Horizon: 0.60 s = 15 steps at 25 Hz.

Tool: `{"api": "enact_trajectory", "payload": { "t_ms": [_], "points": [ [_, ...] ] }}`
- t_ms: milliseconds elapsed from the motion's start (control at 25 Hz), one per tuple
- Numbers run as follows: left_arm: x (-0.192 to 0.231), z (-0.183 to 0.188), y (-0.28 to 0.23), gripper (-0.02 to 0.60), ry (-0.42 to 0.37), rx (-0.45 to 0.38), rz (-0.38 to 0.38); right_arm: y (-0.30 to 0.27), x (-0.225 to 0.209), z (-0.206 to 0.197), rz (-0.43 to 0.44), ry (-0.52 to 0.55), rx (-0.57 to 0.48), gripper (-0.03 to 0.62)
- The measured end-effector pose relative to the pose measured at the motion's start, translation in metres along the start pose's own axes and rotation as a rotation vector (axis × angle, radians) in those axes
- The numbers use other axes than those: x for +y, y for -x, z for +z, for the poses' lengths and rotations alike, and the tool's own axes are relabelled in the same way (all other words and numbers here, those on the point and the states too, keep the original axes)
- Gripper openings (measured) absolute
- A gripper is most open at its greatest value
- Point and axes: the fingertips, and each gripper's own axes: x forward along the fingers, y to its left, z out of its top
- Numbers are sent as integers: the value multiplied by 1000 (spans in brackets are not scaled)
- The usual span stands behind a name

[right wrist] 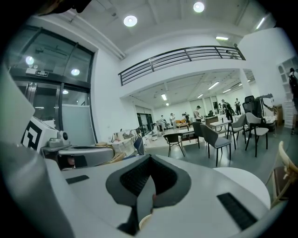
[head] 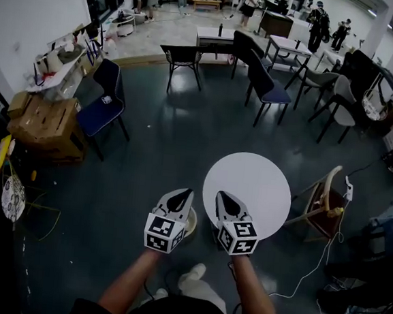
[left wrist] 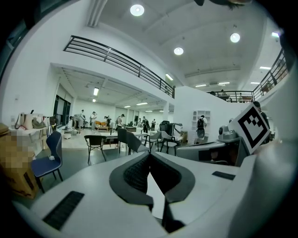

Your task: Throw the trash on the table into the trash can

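Closed, empty fingers on left gripper [head: 183, 194] and right gripper [head: 223, 198]; risk of clipping can [head: 191, 224] beside tabletop [head: 259, 186], tipping it, if lowered carelessly.

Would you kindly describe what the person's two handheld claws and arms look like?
The left claw and right claw match: pale grey wedge-shaped bodies, black ribbed pads, each with a white cube bearing black square markers. No cables show. The forearms are bare, below dark sleeves.
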Motion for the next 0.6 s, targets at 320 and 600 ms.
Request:
{"api": "enact_trajectory", "payload": {
  "t_ms": [320,600],
  "points": [
    [-10,20,70,15,-32,-47,-26,38,62,12,-4,26,-39,18],
    [-23,37,140,15,-63,-101,-34,81,124,25,11,57,-93,18]
  ]
}}
